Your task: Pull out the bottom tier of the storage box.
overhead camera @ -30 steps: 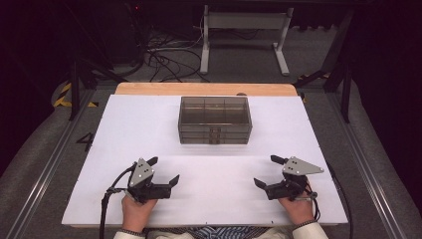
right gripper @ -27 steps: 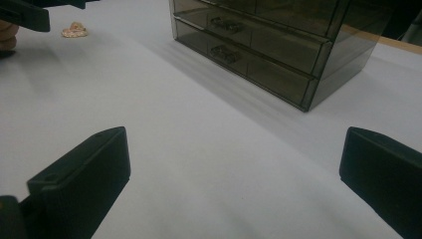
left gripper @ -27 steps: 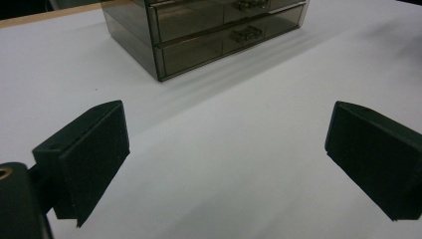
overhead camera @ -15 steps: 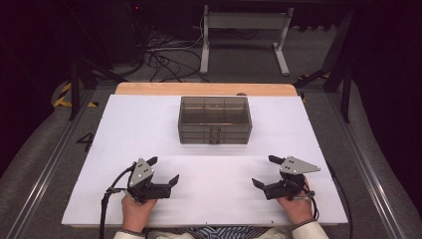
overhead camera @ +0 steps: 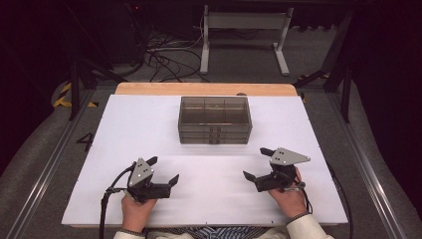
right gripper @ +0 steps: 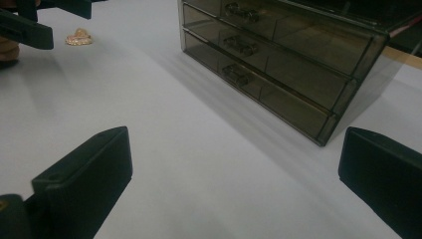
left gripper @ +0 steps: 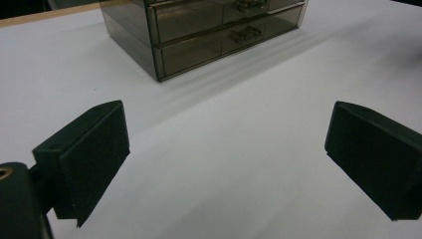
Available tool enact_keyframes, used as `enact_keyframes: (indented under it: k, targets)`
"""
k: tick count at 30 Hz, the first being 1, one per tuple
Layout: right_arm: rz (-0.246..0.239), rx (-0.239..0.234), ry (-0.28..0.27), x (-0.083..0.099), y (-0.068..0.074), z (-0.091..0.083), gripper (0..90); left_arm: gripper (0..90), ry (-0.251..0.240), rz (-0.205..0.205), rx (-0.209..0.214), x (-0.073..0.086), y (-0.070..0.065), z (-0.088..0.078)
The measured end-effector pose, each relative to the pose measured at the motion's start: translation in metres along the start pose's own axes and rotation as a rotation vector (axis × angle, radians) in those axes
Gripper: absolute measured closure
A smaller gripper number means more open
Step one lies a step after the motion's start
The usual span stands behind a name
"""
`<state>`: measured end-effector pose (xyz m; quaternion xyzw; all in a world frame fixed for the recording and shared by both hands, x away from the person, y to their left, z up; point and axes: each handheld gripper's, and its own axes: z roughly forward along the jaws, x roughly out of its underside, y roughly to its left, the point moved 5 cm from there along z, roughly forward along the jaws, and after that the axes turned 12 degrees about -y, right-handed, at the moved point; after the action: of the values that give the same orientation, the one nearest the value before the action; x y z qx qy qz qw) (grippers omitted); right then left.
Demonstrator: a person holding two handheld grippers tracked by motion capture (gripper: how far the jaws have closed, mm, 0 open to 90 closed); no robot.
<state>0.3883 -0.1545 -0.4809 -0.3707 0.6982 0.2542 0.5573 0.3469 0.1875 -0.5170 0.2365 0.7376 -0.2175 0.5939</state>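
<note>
1. Your left tongs (overhead camera: 161, 172) haven't moved: wide open, empty, low over the near worktop (overhead camera: 209, 199).
2. Your right tongs (overhead camera: 259, 163) have crept slightly forward toward the middle, also wide open and empty.
3. A small gold trinket (right gripper: 78, 37) lies by your left hand.
4. The drawer box (overhead camera: 214, 119) sits mid-worktop, drawers shut, well apart. Looks like you're starting the reach.

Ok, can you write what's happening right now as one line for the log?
left claw: open, empty | right claw: open, empty | drawer box: drawers shut, untouched | small gold thing: on table
</note>
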Motion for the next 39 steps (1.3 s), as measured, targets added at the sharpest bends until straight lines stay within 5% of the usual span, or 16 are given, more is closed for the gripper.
enact_keyframes:
  k: [26, 39]
  targets:
    - [-0.046, -0.083, 0.027, -0.018, 0.014, 0.040, 2.9, 4.7, 0.005, 0.010, 0.007, 0.000, 0.000, 0.001]
    - [-0.096, -0.083, 0.026, -0.022, 0.019, 0.041, 4.3, 4.7, 0.002, 0.009, 0.008, 0.000, 0.000, 0.001]
